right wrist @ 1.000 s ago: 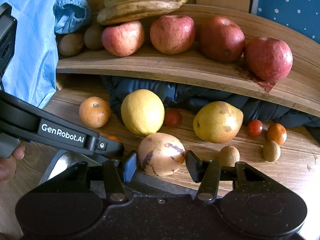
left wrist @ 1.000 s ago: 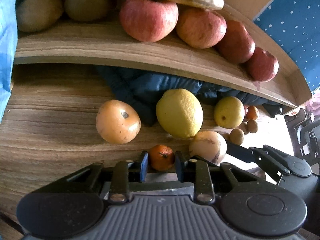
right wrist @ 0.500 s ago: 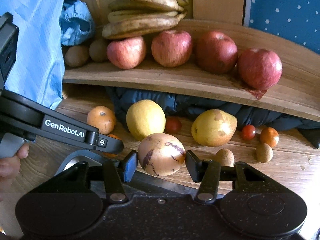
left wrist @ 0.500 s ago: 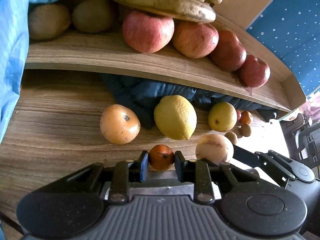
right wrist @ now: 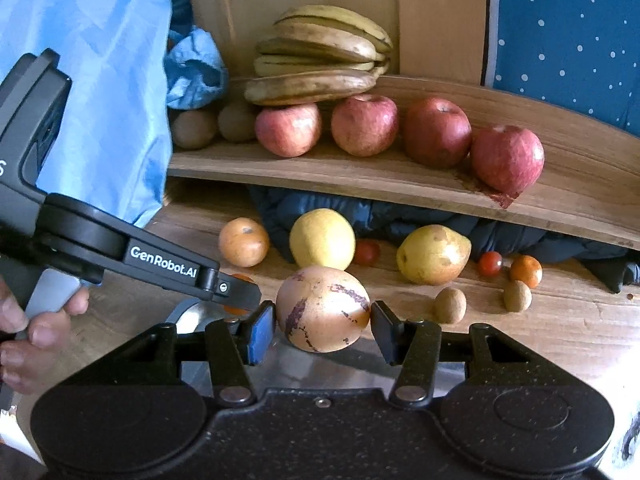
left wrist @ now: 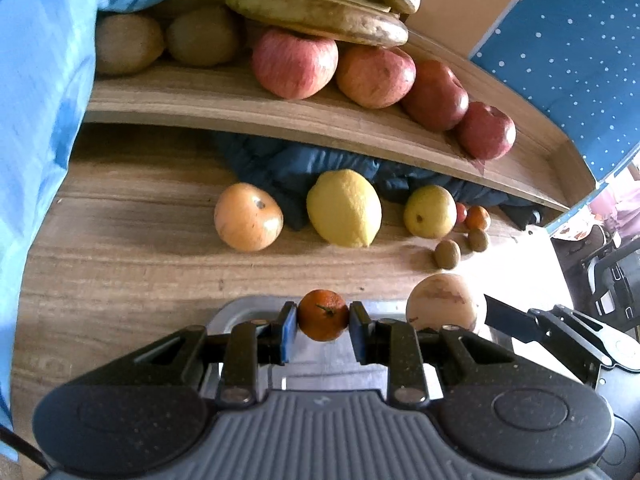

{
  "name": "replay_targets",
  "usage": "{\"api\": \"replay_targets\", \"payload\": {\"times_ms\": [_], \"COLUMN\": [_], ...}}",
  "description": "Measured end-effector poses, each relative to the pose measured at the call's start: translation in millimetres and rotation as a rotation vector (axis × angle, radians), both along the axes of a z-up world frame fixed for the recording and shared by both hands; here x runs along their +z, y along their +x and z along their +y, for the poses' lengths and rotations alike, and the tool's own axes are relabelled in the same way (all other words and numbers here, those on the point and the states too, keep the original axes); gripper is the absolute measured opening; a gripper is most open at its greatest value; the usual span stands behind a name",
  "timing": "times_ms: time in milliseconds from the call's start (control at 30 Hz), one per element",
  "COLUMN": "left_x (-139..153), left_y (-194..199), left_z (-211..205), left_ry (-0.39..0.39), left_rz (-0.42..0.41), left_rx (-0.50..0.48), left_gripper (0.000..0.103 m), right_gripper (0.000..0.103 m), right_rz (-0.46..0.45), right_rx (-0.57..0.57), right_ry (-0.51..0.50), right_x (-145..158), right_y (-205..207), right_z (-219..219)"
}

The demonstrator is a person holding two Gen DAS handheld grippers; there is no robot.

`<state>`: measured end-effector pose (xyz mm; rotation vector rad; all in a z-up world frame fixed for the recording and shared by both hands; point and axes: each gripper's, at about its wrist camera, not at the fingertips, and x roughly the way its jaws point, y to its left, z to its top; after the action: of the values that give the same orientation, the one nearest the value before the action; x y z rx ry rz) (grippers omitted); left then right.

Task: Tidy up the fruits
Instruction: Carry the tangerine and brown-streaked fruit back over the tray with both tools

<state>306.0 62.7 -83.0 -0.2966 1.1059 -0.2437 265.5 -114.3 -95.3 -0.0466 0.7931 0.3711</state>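
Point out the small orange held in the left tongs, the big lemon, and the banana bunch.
small orange (left wrist: 323,315), left wrist view, middle of its skin below the stem.
big lemon (left wrist: 344,208), left wrist view, centre of its rind.
banana bunch (right wrist: 320,64), right wrist view, middle of the stack.

Brand text: "GenRobot.AI", white letters on black.
Carrier: side arm of the left gripper (right wrist: 240,300), seen in the right wrist view.
Place in view: at about 9 o'clock from the picture's centre.
Partial mark: a lone white "S" at the far left edge, on the same gripper's body.
Other legible text: none.
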Motion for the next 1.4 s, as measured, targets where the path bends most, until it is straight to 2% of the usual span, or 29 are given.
{"api": "replay_targets", "payload": {"times_ms": [433, 833, 1133, 1400], "left_x": [-2, -7, -11, -15], "left_y": [-45, -71, -89, -99], "left_z": [5, 1, 4, 10], "left_ry": [0.003, 0.053, 0.074, 0.069], "left_rz": [0.016, 0.056, 0.094, 0.122], "left_rx": [-0.065, -0.18, -0.195, -0.157], "left_gripper": [0.03, 0.03, 0.03, 0.031], "right_gripper": [0.054, 0.054, 0.054, 0.054], "right_rz": [0.042, 0.168, 0.212, 0.251], "right_rx": [0.088, 0.157, 0.186, 0.223], "right_ry": [-0.001, -0.045, -0.044, -0.05], "right_x": [-2, -21, -27, -35], "right_y": [-45, -70, -80, -81], "right_z": [6, 12, 18, 24]}}
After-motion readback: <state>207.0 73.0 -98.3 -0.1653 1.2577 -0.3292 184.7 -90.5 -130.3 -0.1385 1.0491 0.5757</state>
